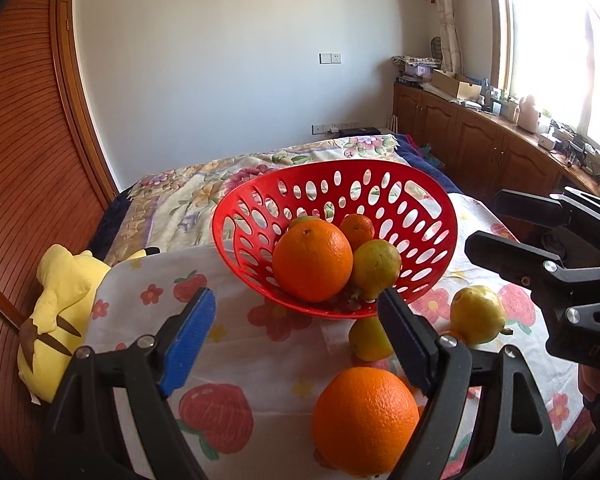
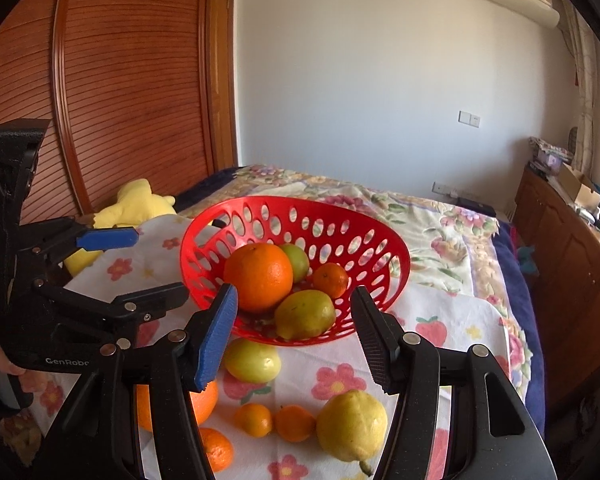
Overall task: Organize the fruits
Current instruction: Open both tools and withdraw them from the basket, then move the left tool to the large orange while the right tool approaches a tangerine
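the red basket (image 2: pixel 296 216) sits on a flower-print cloth (image 2: pixel 460 320) spread over the bed (image 2: pixel 440 216), holding a large orange (image 2: pixel 258 276), a small orange (image 2: pixel 331 279) and two green-yellow fruits. loose on the cloth in front of it lie another large orange (image 1: pixel 365 420), a pear (image 2: pixel 351 426), a green-yellow fruit (image 2: pixel 252 361) and three small oranges, one at (image 2: pixel 254 420). the left gripper (image 1: pixel 296 340) and the right gripper (image 2: pixel 294 336) both hang wide apart above the loose fruit, holding nothing, and a yellow plush toy (image 1: pixel 56 304) lies at the cloth's left edge.
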The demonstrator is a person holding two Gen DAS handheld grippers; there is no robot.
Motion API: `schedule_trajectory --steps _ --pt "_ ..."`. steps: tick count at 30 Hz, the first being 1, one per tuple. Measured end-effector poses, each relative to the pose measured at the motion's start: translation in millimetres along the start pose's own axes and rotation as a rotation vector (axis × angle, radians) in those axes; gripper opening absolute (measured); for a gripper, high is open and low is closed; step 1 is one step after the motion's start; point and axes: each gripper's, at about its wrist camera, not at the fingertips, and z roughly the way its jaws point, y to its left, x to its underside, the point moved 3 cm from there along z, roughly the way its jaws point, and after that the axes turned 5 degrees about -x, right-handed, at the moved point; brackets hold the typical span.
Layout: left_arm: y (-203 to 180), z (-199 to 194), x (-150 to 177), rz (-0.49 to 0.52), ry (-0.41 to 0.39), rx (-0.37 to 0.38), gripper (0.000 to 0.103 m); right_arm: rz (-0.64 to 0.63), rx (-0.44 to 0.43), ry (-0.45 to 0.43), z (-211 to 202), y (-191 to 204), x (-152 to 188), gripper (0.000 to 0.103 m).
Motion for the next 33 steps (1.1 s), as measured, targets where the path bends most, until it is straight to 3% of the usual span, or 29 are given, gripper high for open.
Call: schedule_trajectory --steps 33 --pt "7.1 -23.7 67.3 -0.038 0.029 0.005 0.083 0.089 -0.006 0.046 -25.9 19.8 74.5 0.06"
